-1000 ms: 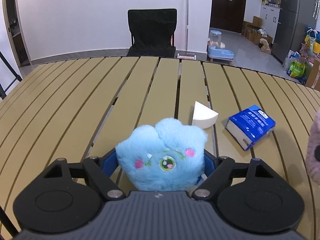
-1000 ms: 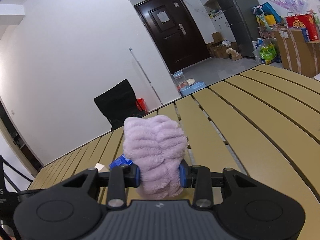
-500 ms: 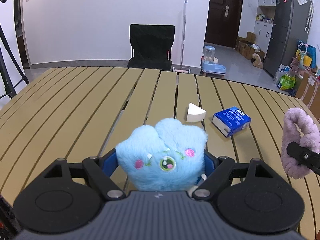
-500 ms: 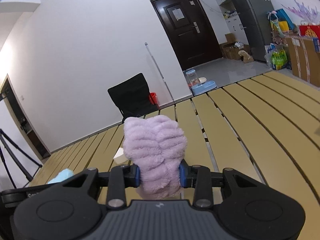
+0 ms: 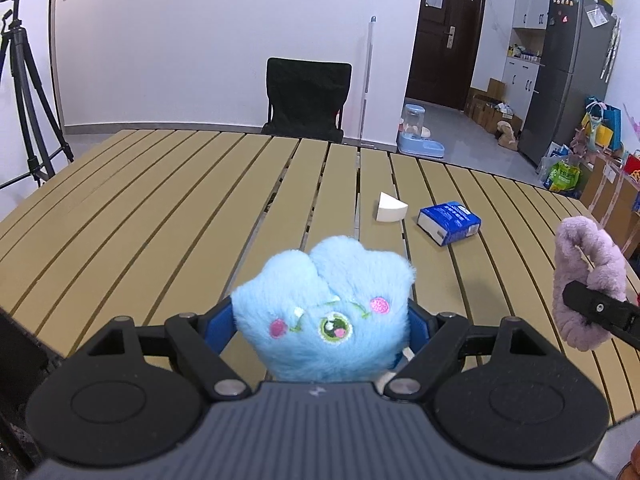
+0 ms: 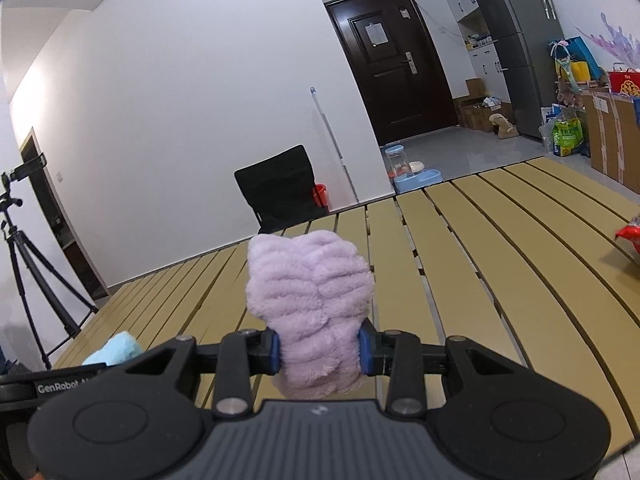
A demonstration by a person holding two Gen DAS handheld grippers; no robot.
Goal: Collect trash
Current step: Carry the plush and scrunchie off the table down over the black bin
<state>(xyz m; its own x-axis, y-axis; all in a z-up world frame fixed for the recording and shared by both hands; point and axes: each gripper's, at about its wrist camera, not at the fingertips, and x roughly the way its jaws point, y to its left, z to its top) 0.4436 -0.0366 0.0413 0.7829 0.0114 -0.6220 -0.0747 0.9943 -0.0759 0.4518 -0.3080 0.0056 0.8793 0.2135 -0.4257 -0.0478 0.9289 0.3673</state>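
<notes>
Blue plush fills the lower centre of the left wrist view: a fluffy blue toy with pink cheeks and a green eye, pinched between the blue pads of the left claw, which stands fairly wide around its soft body and holds it above the slatted tan surface. Beyond it, right of centre, a white wedge-shaped piece lies on the slats, and just beside that to the right a blue carton lies flat, the two near each other but apart. At the right edge of the frame a purple plush piece hangs in the air, with a black finger of the right claw across its lower part. Farther back stand a black chair at the far edge of the surface, a tripod at the upper left, a dark door and a grey fridge at the upper right.

From the right wrist view the purple plush piece sits in the lower centre — ribbed, fuzzy, squeezed at its waist by the blue pads of the right claw, which is drawn narrow around it. At the lower left a corner of the blue toy peeks above the left claw's body. A red wrapper lies on the slats at the right edge, cut off by the frame. The black chair and the tripod stand behind
</notes>
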